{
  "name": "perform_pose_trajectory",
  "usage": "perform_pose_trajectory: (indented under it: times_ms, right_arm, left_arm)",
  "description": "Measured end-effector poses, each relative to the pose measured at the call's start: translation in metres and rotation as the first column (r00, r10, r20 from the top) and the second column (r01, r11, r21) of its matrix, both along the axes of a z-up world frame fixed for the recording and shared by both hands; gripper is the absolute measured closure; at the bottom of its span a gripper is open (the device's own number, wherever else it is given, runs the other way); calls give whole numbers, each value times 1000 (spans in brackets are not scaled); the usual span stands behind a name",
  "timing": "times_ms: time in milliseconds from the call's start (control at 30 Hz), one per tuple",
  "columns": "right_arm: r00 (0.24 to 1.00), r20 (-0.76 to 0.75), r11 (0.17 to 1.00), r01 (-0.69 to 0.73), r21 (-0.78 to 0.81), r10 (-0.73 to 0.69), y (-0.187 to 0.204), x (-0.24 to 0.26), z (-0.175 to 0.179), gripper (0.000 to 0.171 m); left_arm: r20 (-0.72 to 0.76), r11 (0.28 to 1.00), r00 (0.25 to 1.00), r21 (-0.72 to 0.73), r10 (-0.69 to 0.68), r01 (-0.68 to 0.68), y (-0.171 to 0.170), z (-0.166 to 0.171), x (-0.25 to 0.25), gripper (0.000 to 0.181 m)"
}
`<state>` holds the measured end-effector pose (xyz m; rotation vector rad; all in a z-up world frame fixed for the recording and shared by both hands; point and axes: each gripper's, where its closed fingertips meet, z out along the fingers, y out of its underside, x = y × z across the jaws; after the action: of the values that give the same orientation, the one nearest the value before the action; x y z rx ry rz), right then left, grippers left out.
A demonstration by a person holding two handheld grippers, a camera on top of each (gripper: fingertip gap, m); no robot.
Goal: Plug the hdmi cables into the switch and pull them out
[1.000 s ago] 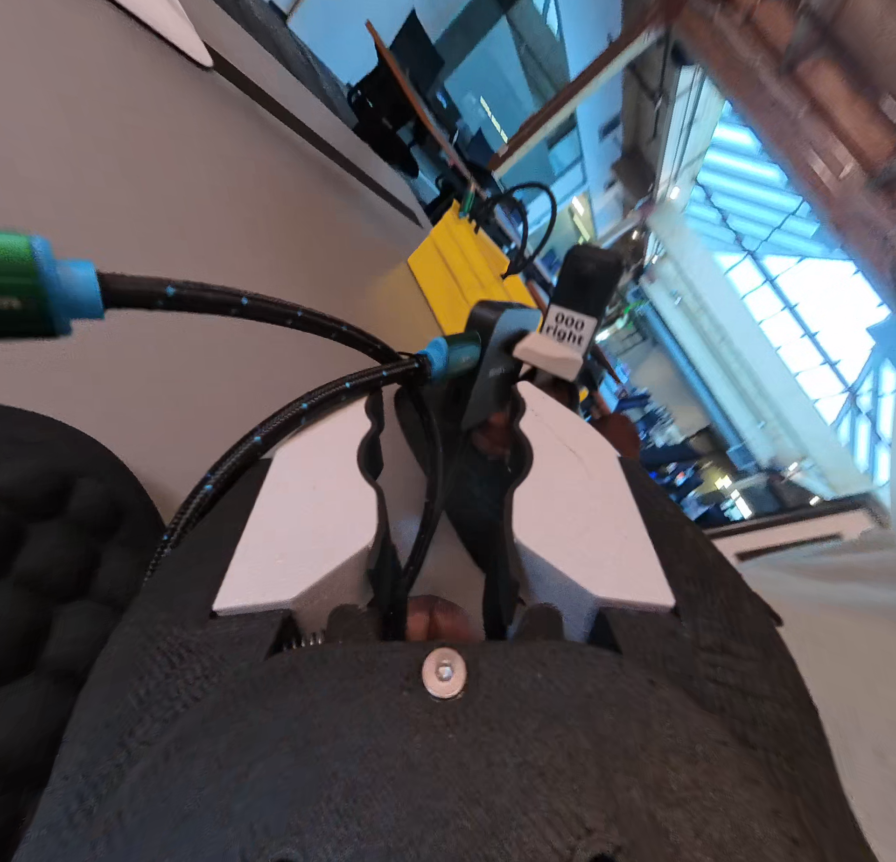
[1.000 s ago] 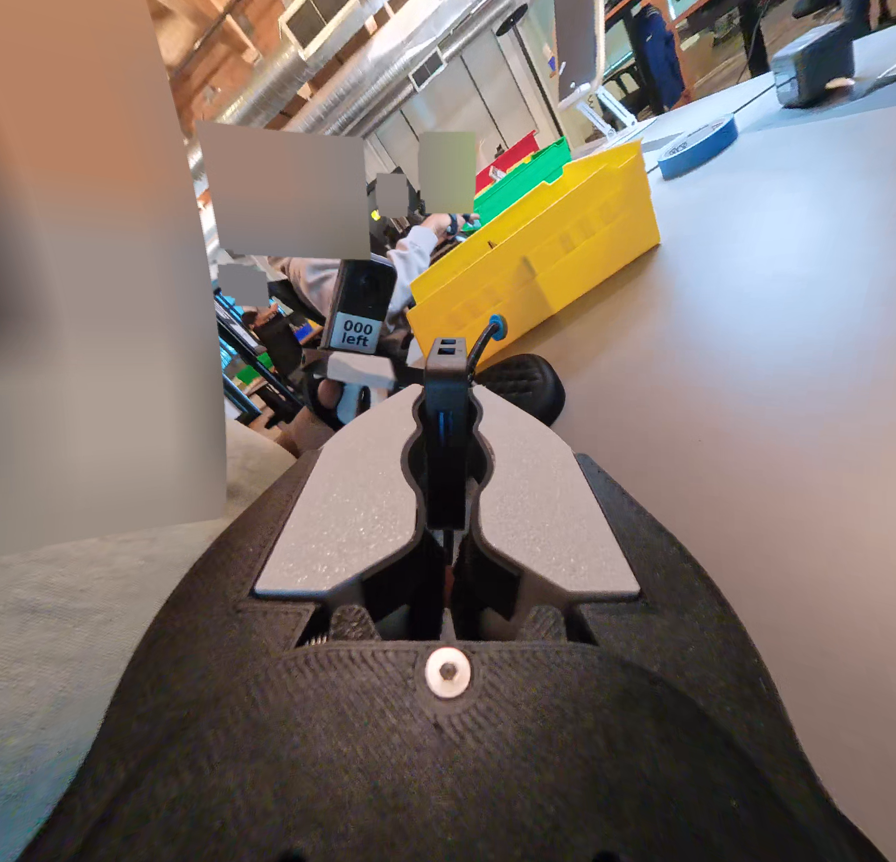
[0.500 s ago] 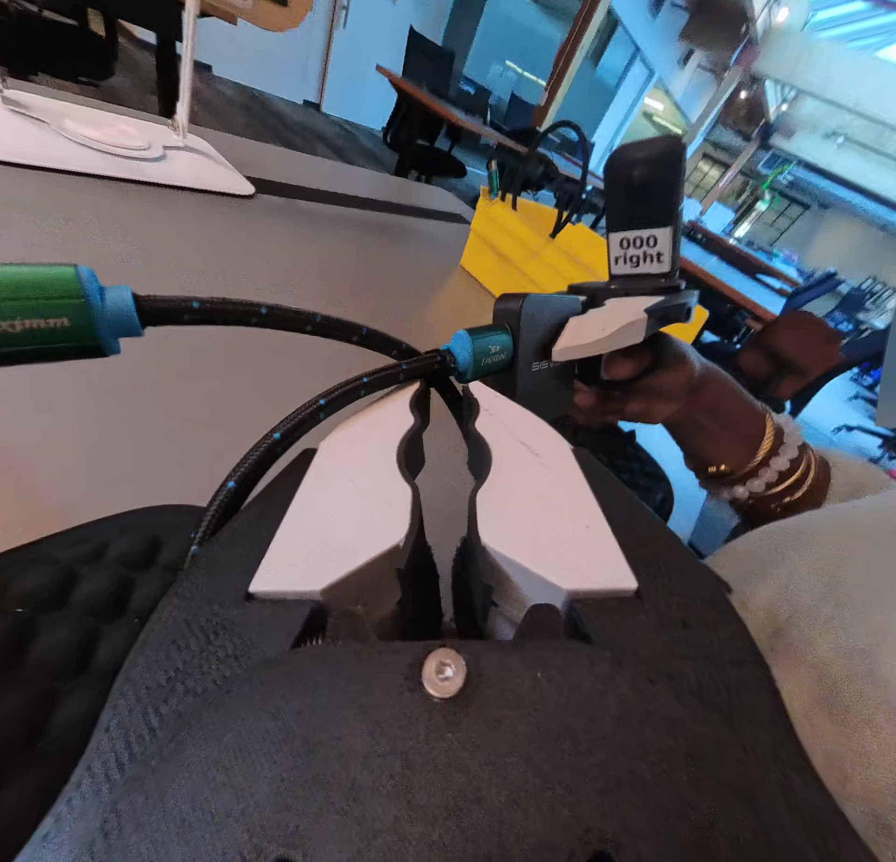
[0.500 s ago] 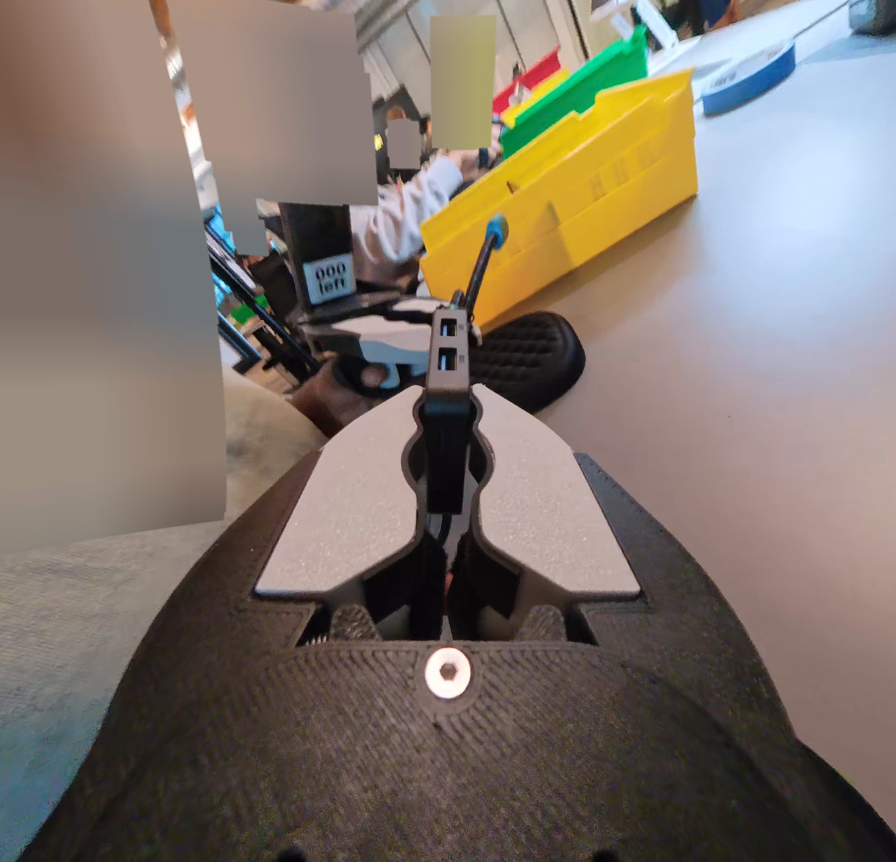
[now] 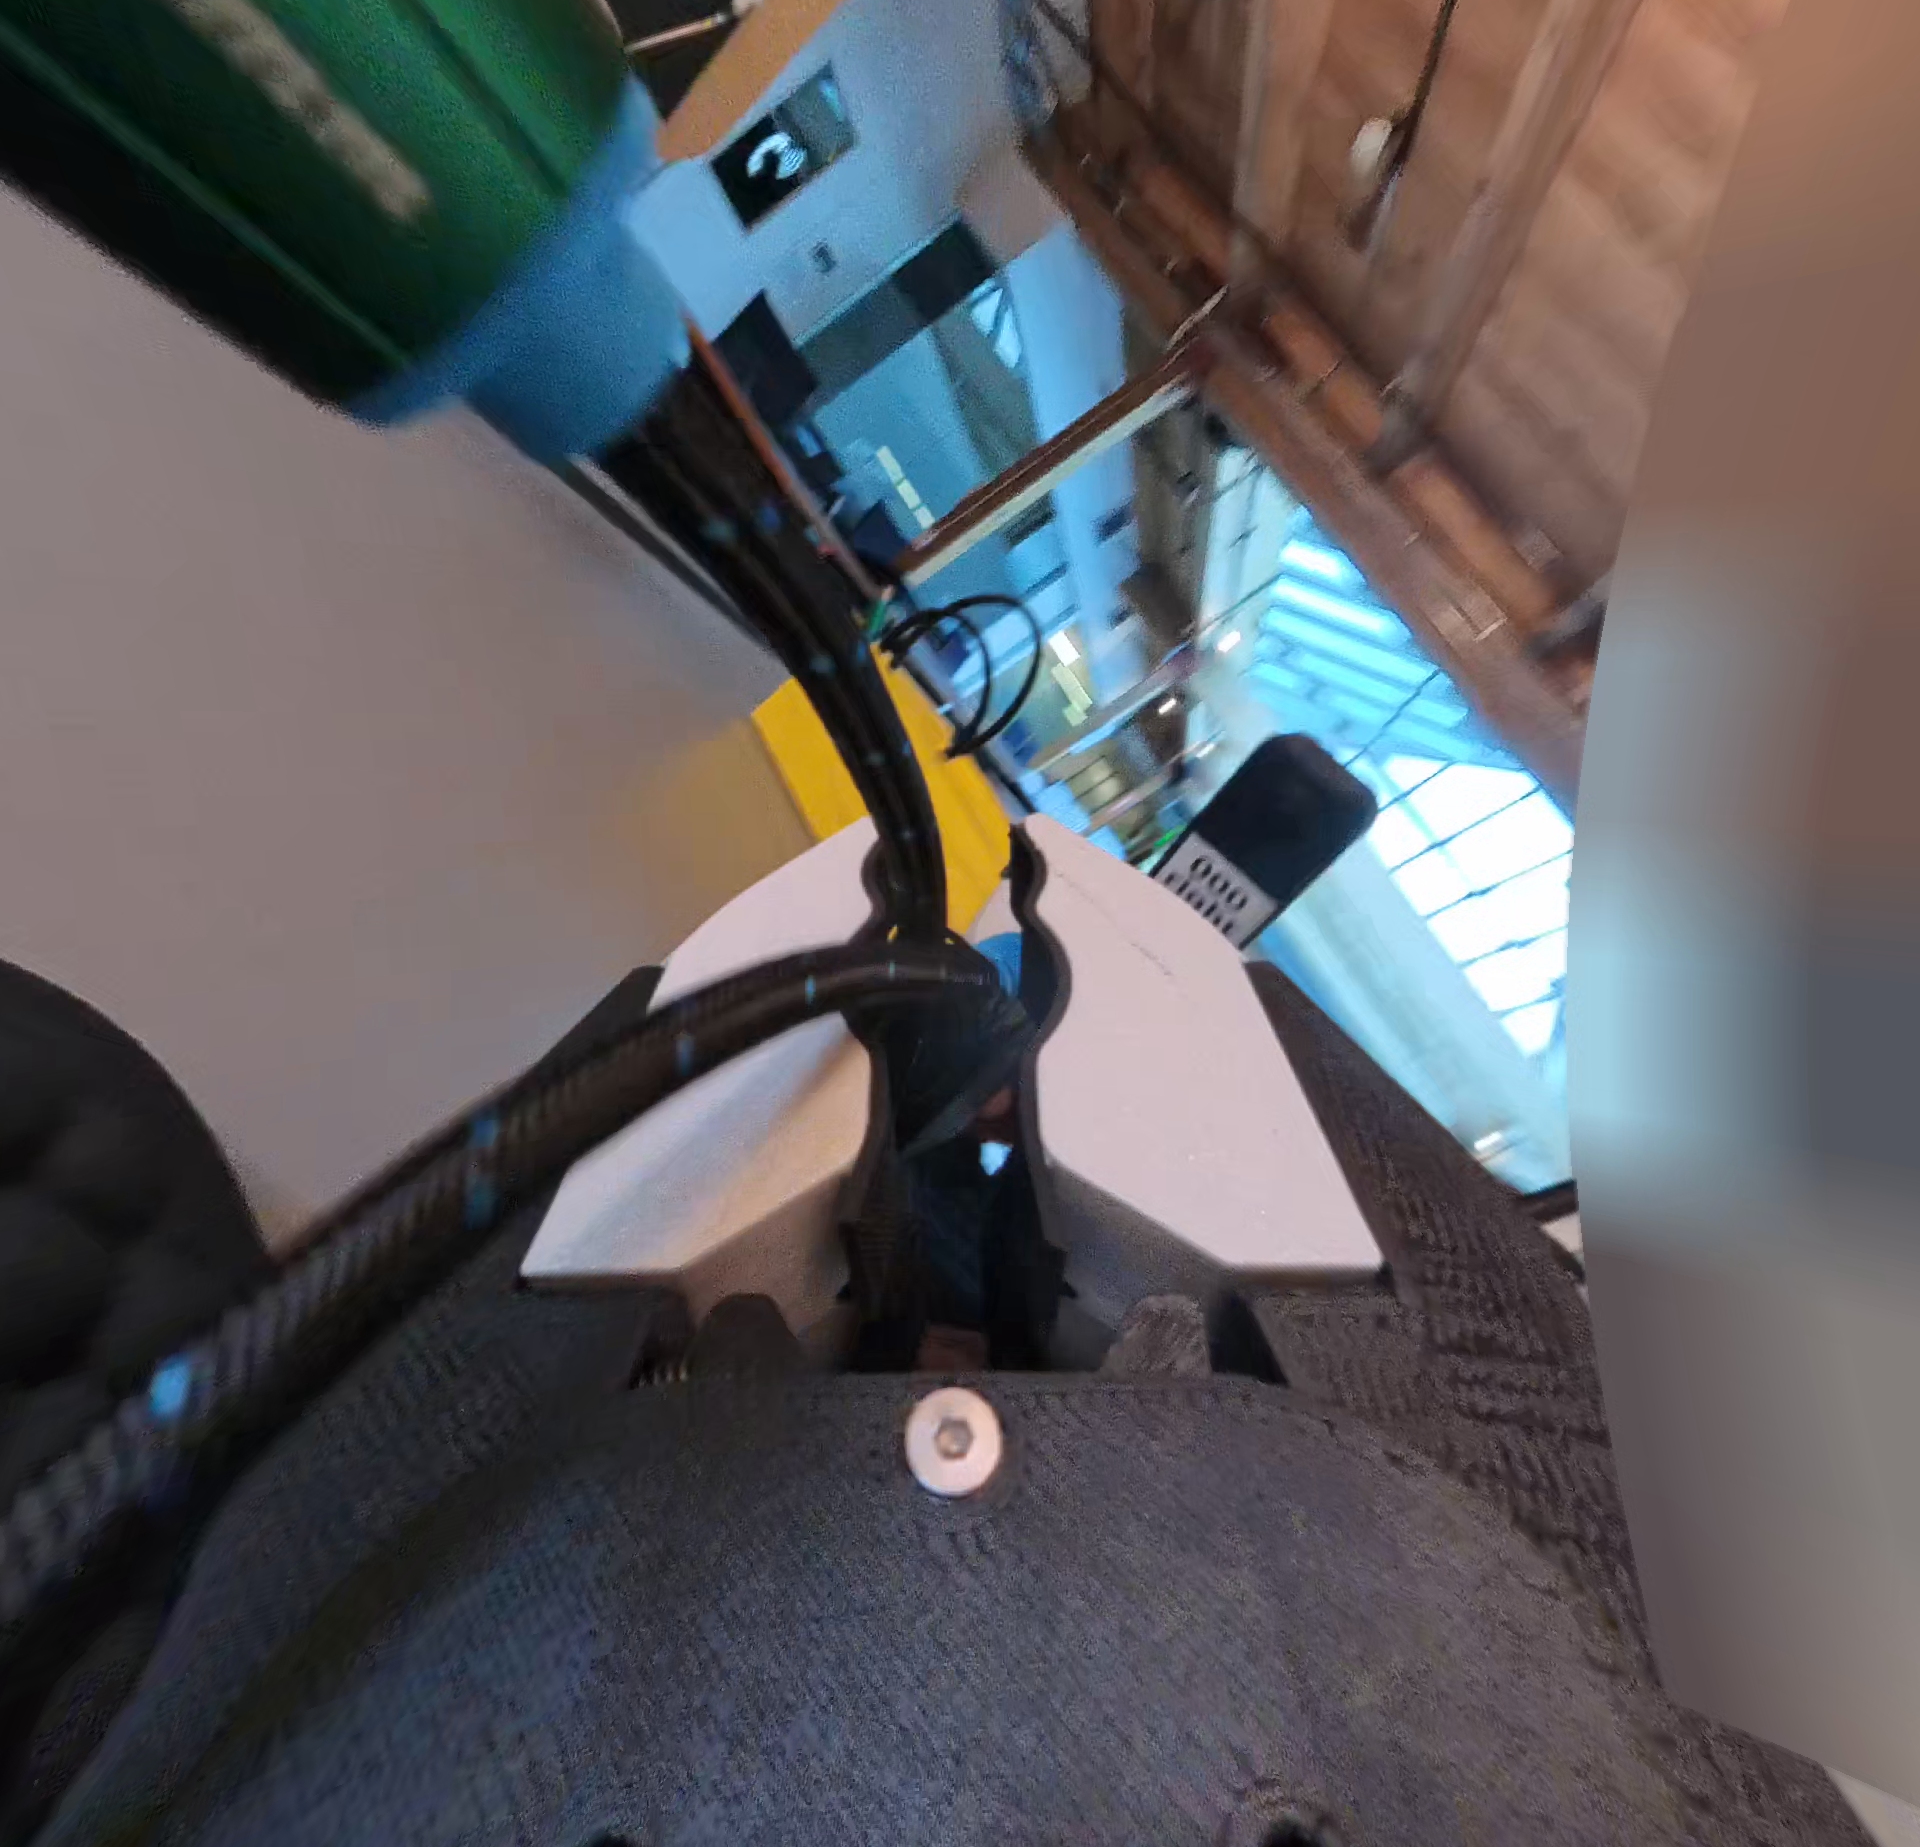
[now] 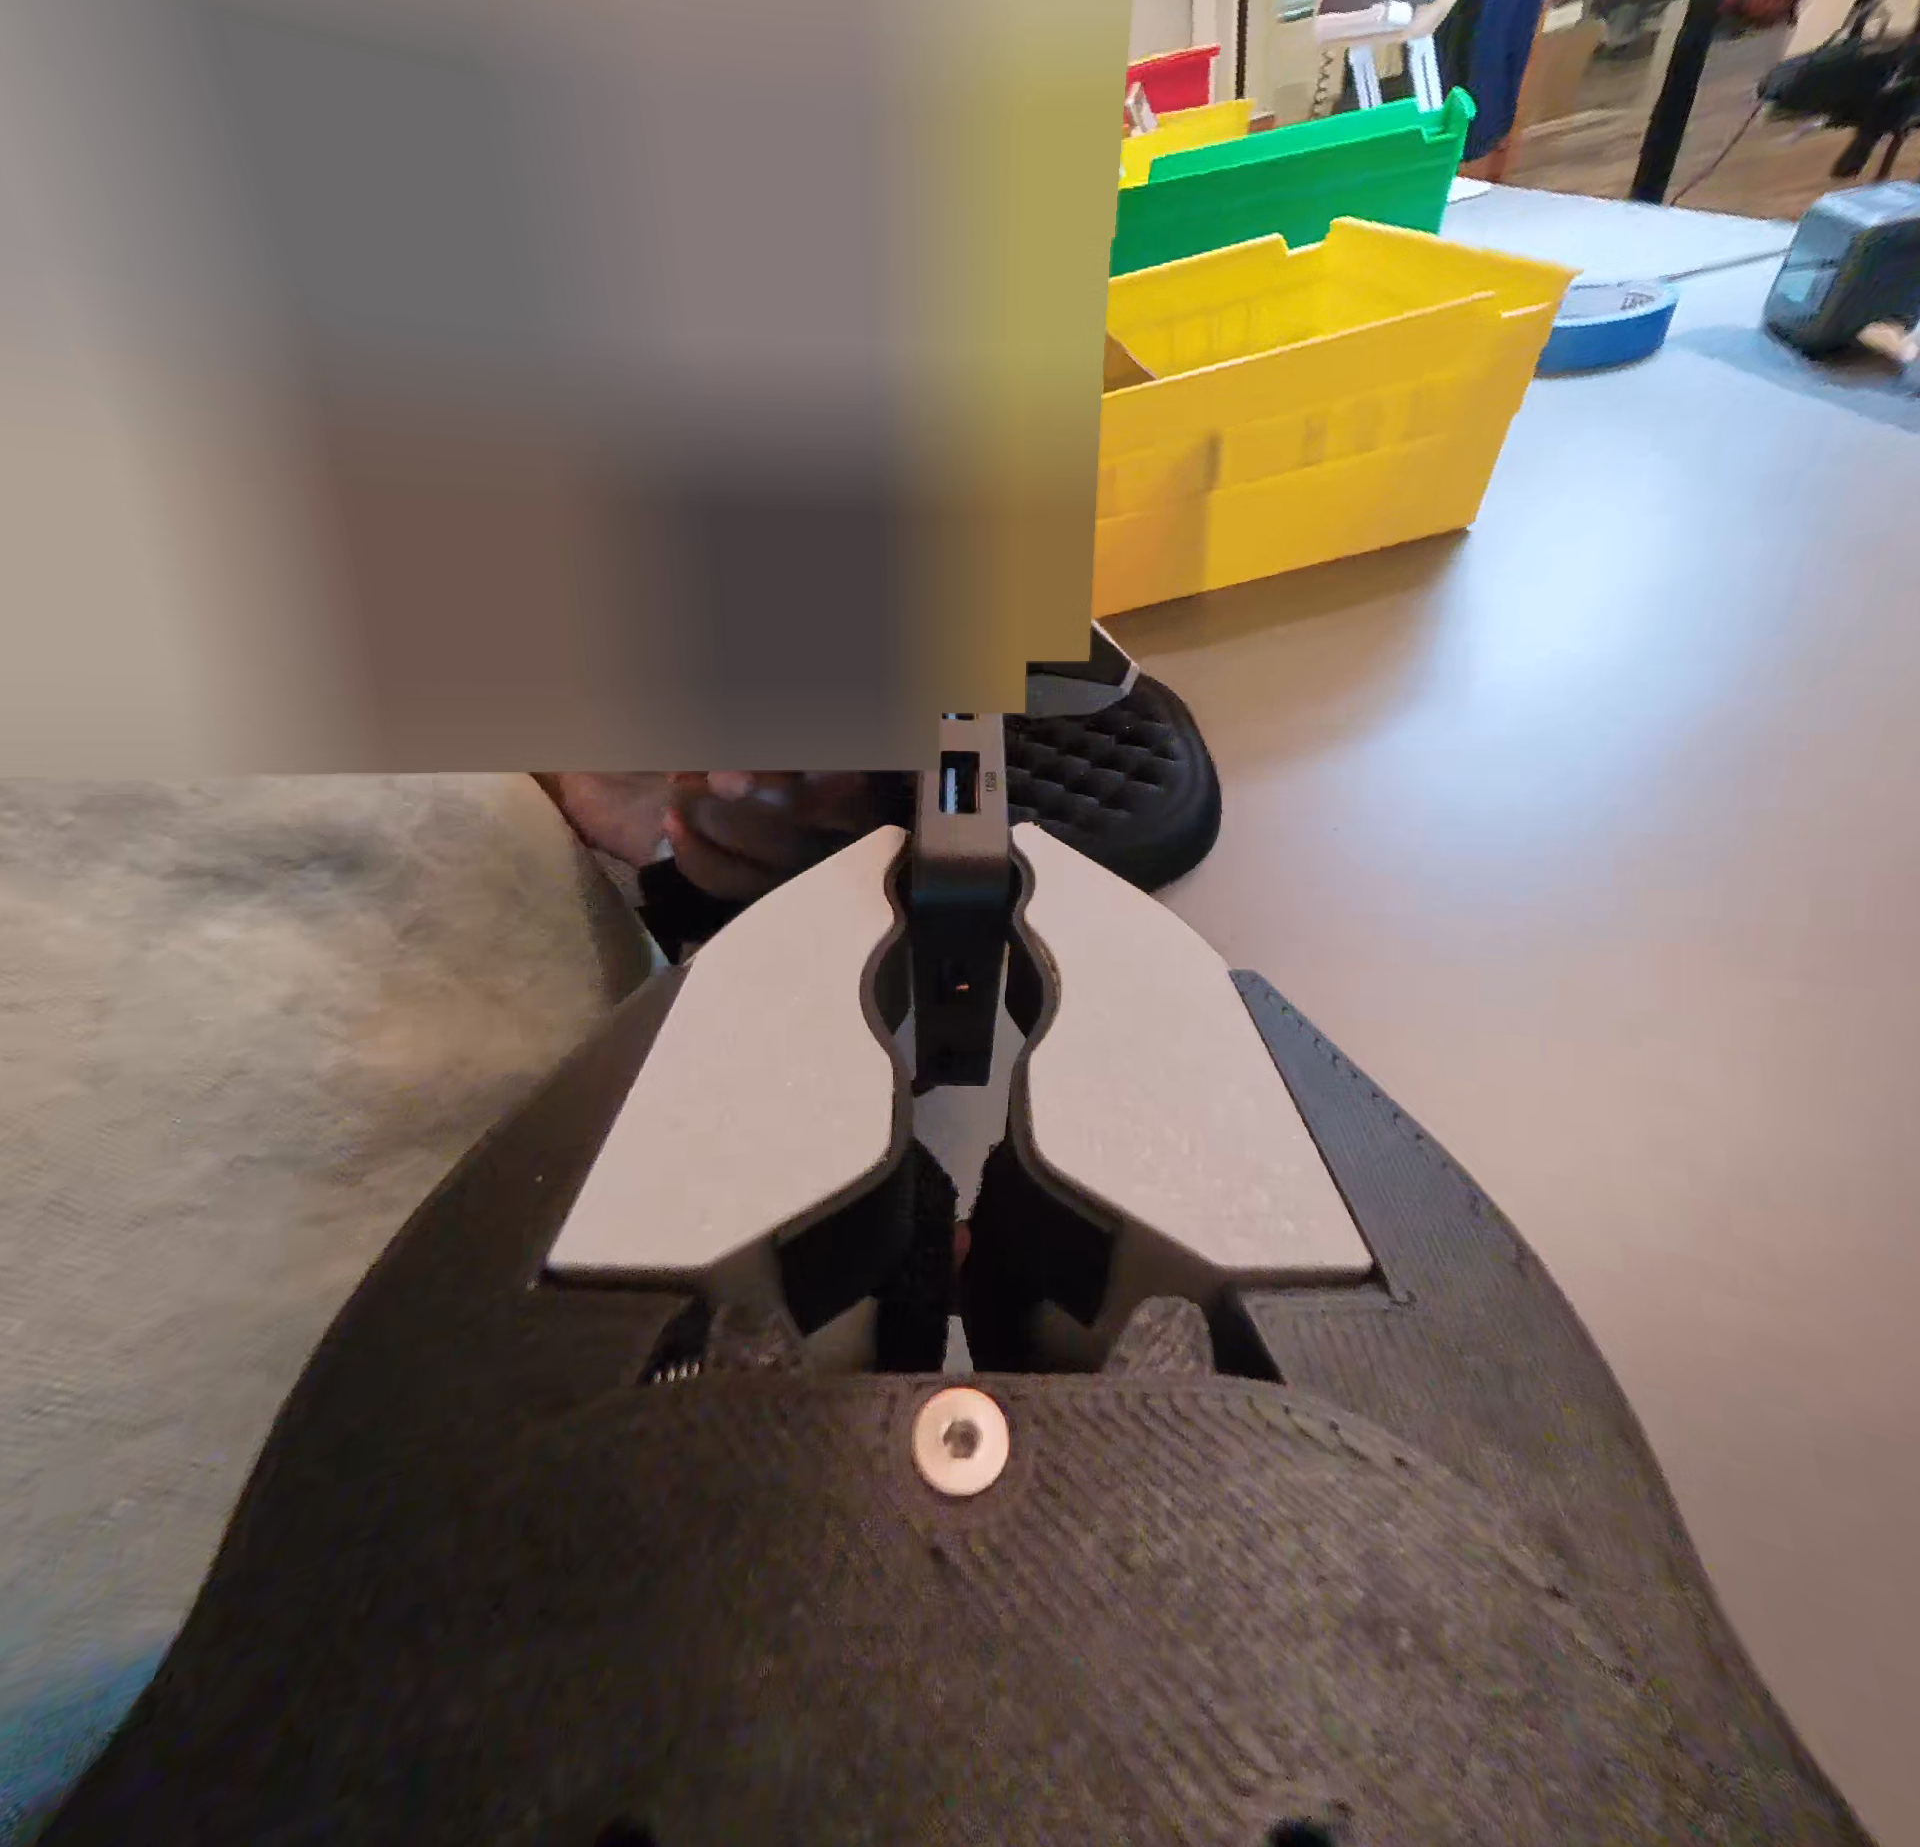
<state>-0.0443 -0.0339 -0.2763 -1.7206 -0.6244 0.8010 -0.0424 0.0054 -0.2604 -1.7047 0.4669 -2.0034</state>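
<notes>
The slim black box-shaped switch [image 6: 958,924] is clamped edge-on between the grey fingers of the right gripper [image 6: 956,841], whose jaws are closed down to the width of the box; its far end, with a small port, points to 12 o'clock and disappears under a blurred patch. The left gripper [image 5: 951,893] is nearly closed on a black braided HDMI cable with blue flecks [image 5: 894,758], which is pinched between the finger tips near a blue collar. A second stretch of braided cable crosses the left finger towards 8 o'clock, and a green metal plug with a blue collar [image 5: 343,166] hangs close to the lens at 11 o'clock. Whether any plug sits in the switch cannot be told. The step is judged to be the handling of one cable at the switch; for the next move a straight line along the port is needed, without twisting. A yellow plastic bin [image 6: 1320,415] is seen at 1 o'clock on the grey table [image 6: 1558,862].
</notes>
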Motion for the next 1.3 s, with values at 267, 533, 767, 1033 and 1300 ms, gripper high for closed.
perform_pose_trajectory:
  times_ms: [267, 533, 767, 1033, 1300]
  right_arm:
    - [995, -85, 991, -64, -117, 54, -3, -8, -11, 158]
    - [995, -63, 979, -91, -181, 81, -2, -8, -17, 158]
    - [956, -290, 986, -91, -137, 48, 11, -10, 3, 157]
    - [856, -499, 986, 165, 25, -131, 21, 48, 54, 157]
    - [828, -428, 771, 524, 361, -362, -27, 128, 147, 157]
  left_arm:
    - [-153, 969, 988, 246, 30, 8, -1, 0, 1, 163]
    - [-243, 931, 970, 354, -4, 93, -2, -9, 1, 164]
    - [-163, 943, 986, 321, -42, 93, 4, 13, 0, 144]
    - [-96, 877, 979, 434, -181, 205, -31, 47, -15, 96]
    - [37, 788, 994, 613, -100, 57, -32, 66, -29, 114]
